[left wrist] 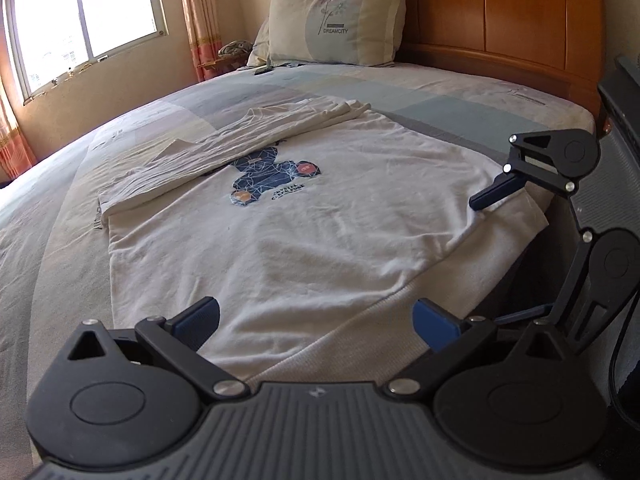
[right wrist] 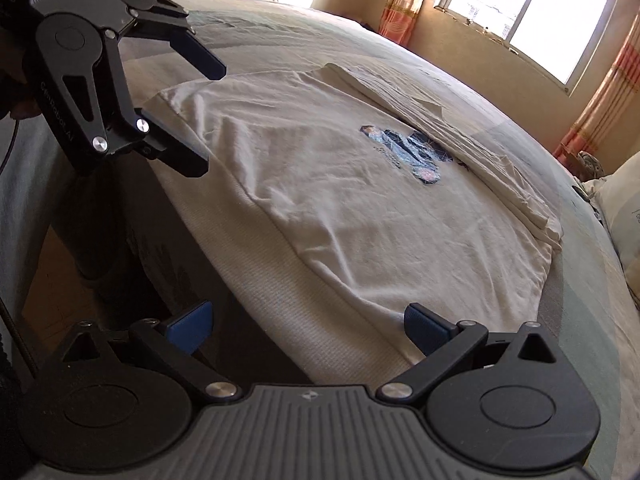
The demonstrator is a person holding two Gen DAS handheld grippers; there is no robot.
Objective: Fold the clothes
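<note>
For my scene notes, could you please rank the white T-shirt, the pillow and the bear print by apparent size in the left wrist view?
1. White T-shirt, largest by far.
2. Pillow; it lies farther from the camera, so it may look smaller than it is.
3. Bear print, smallest.

Shirt (left wrist: pixel 320 216) on bed (left wrist: pixel 420 92); pillow (left wrist: pixel 340 20) behind, seemingly against headboard (left wrist: pixel 500 8).

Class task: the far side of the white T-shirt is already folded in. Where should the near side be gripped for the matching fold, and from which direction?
Grip the white T-shirt along its unfolded near edge, which overhangs the mattress side. Come in from the bedside, left claw and right claw spaced along it. Both are open and already straddle that edge, where the cloth is easiest to pinch.
</note>
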